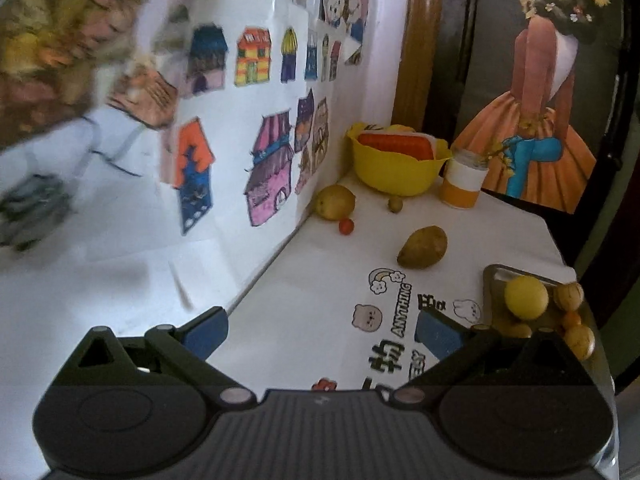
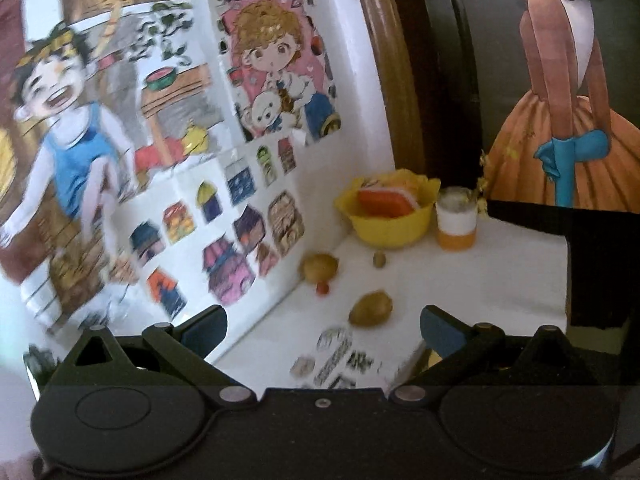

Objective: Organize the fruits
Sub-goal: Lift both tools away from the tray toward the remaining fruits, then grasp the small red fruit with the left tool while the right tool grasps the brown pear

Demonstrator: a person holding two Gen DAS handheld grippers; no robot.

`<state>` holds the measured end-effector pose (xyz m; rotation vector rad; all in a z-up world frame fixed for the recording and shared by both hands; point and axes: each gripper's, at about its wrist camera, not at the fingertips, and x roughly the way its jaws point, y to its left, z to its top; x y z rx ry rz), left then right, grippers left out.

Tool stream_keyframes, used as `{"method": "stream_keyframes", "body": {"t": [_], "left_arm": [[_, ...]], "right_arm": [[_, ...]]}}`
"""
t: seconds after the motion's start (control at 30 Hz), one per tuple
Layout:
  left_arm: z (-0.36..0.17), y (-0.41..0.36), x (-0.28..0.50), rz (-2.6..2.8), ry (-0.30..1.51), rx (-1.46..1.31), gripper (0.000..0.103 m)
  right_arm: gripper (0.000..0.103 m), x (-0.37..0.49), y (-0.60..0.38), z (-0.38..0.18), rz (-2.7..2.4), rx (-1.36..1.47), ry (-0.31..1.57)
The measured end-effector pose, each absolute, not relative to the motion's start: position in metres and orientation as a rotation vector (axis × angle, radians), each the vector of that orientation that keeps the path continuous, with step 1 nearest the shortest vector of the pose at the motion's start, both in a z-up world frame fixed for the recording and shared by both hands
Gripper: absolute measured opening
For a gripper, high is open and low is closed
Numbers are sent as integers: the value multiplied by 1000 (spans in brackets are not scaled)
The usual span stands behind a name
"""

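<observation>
Grippers, left [image 1: 322,330] and right [image 2: 322,330], both spread apart, empty. Brown oval fruit [image 1: 422,247] lies just ahead; straddle it squarely before squeezing, then carry it to the tray [image 1: 490,280] at right.

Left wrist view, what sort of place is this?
Probably a home, perhaps a child's corner: coloured house drawings cover the wall, and fruit lies on a white table beside a yellow bowl.

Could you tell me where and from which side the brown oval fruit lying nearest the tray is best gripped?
Grip the brown oval fruit across its narrow middle, coming from above. It lies on its side with its long axis slanting, clear of neighbours, so open tongs turned crosswise should straddle it.
</observation>
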<state>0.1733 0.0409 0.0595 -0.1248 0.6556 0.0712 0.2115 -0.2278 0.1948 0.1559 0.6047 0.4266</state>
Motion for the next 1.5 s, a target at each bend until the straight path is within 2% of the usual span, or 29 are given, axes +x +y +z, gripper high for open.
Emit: {"method": "stream_keyframes", "body": {"t": [0.27, 0.47, 0.63, 1.07, 1.17, 1.5], "left_arm": [[25, 43, 235, 161, 644, -159, 102], [-10, 50, 276, 193, 696, -185, 102], [-18, 50, 317, 215, 772, -157, 102], [-11, 21, 428, 149, 922, -222, 102], [-13, 19, 449, 148, 936, -216, 100], [-29, 18, 474, 123, 972, -204, 82]], "right_arm": [[102, 287, -213, 140, 440, 161, 536], [102, 350, -196, 78, 465, 143, 633], [102, 393, -198, 40, 442, 181, 729], [98, 405, -196, 37, 425, -51, 812], [93, 412, -189, 29, 451, -8, 861], [83, 435, -163, 1, 466, 58, 903]]}}
